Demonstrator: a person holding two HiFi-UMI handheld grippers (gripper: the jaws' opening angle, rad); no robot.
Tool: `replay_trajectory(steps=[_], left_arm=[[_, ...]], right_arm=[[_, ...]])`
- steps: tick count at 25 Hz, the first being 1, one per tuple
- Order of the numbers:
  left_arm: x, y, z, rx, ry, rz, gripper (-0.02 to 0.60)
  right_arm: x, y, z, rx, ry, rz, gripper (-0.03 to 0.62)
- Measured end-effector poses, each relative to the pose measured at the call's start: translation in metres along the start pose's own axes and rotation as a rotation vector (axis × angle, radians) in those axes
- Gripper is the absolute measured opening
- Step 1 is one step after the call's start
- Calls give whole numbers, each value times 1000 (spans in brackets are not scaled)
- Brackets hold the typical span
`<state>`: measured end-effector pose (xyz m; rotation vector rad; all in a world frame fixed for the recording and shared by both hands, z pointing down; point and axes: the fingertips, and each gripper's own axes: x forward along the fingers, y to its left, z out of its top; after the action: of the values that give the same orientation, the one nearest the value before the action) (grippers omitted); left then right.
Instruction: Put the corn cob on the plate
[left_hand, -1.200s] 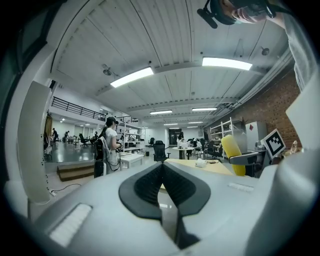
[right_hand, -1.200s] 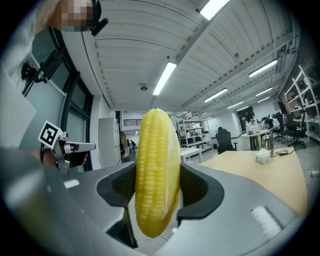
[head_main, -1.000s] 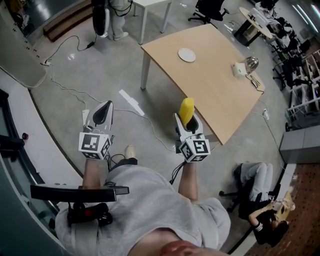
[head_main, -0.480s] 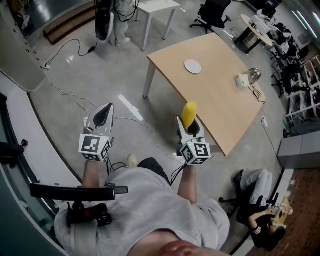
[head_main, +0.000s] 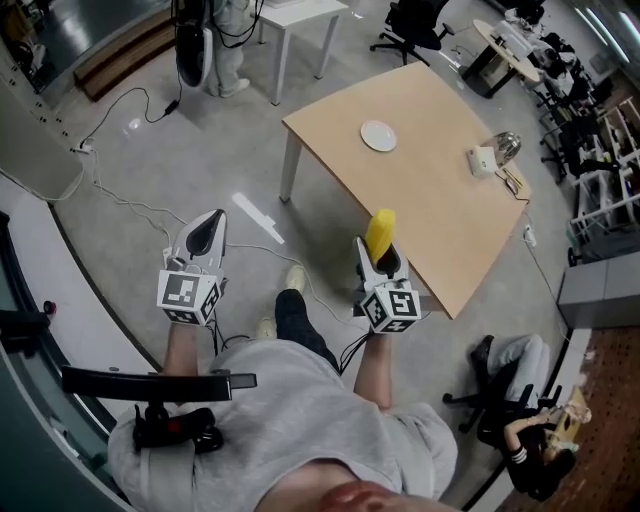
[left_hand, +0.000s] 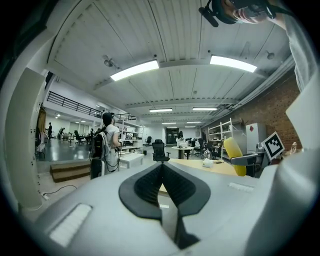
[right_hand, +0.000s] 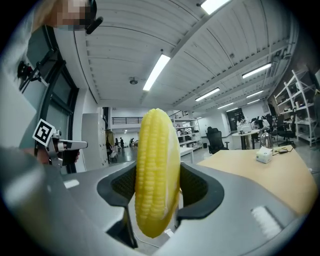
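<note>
A ribbed yellow corn cob (right_hand: 156, 170) is held upright in the right gripper (right_hand: 158, 192). The gripper's jaws are clamped on the cob's lower half, and the rounded tip is left standing clear above the dark pads. In the head view the cob (head_main: 379, 231) is seen rising out of the right gripper (head_main: 382, 258). It is held over the grey floor, just short of the near edge of the light wooden table (head_main: 430, 205).

A small round white plate (head_main: 378, 136) is set on the far part of that table, well apart from the cob. A small white box (head_main: 480, 160) is placed near the table's right edge. Just beside it stands what may be a glass kettle (head_main: 504, 125), though it is too small to be told for certain.

The left gripper (head_main: 204, 232) is held beside the right one, over a white cable (head_main: 150, 210) that is trailed across the floor. In the left gripper view its jaws are seen pressed together, with nothing caught between them.
</note>
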<state>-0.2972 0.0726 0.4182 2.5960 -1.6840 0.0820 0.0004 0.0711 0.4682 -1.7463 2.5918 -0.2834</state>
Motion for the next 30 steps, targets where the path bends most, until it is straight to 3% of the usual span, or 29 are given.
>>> replay_trajectory(steps=[15, 30], left_arm=[[167, -15, 13, 10, 8, -97, 18], [306, -33, 31, 61, -3, -175, 18]], right_arm=[[78, -127, 20, 15, -6, -118, 247], [140, -224, 35, 41, -30, -188, 247]])
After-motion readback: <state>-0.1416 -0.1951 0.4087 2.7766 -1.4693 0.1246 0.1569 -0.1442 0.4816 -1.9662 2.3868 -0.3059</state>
